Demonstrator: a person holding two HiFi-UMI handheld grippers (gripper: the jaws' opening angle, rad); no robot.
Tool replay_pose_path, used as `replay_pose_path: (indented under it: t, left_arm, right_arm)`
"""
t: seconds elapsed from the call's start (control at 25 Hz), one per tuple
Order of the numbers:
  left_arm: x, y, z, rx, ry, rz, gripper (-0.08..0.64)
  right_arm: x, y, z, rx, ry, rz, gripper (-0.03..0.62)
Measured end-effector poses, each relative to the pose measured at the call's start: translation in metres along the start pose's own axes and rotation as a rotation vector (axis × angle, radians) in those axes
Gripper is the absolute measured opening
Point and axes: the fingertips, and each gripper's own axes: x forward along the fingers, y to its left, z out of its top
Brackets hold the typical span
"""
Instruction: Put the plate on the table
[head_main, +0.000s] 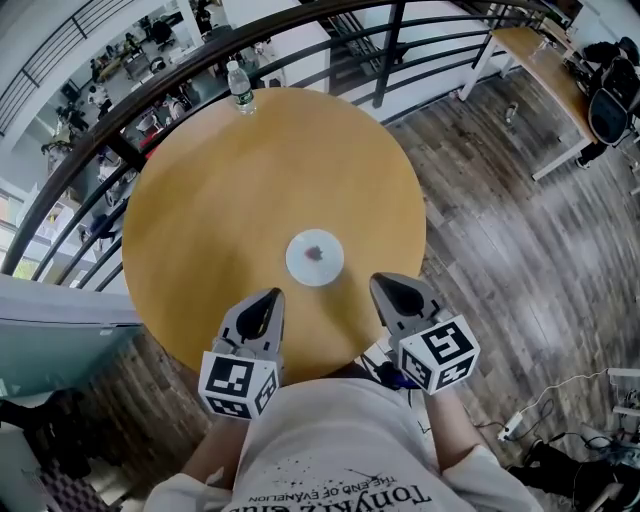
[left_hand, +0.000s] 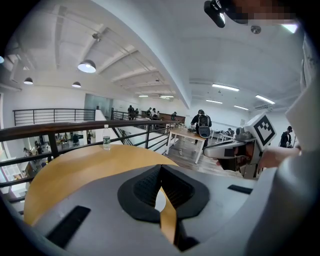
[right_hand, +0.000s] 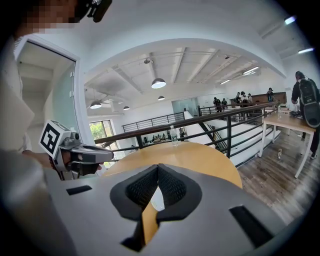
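A small white plate (head_main: 314, 257) with a dark red mark at its middle lies flat on the round wooden table (head_main: 220, 200), a little toward the near edge. A sliver of the plate (left_hand: 160, 201) shows through the left jaws, and another of the plate (right_hand: 157, 198) through the right jaws. My left gripper (head_main: 270, 298) hovers over the table's near edge, left of the plate, jaws shut and empty. My right gripper (head_main: 385, 287) hangs to the plate's right, jaws shut with nothing between them. Neither touches the plate.
A clear water bottle (head_main: 240, 88) stands at the table's far edge beside a black railing (head_main: 300, 40). Wood-plank floor (head_main: 500, 230) lies to the right, with a light desk (head_main: 540, 60) and a dark chair (head_main: 610, 100) beyond. Cables (head_main: 560, 410) lie on the floor at lower right.
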Motion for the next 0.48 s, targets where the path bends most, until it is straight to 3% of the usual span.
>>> replay_pose_path:
  t: [0.48]
  left_arm:
    - [0.002, 0.0003, -0.0089, -0.005, 0.02, -0.013, 0.025]
  right_arm:
    - [0.001, -0.0018, -0.0009, 0.014, -0.012, 0.004, 0.025]
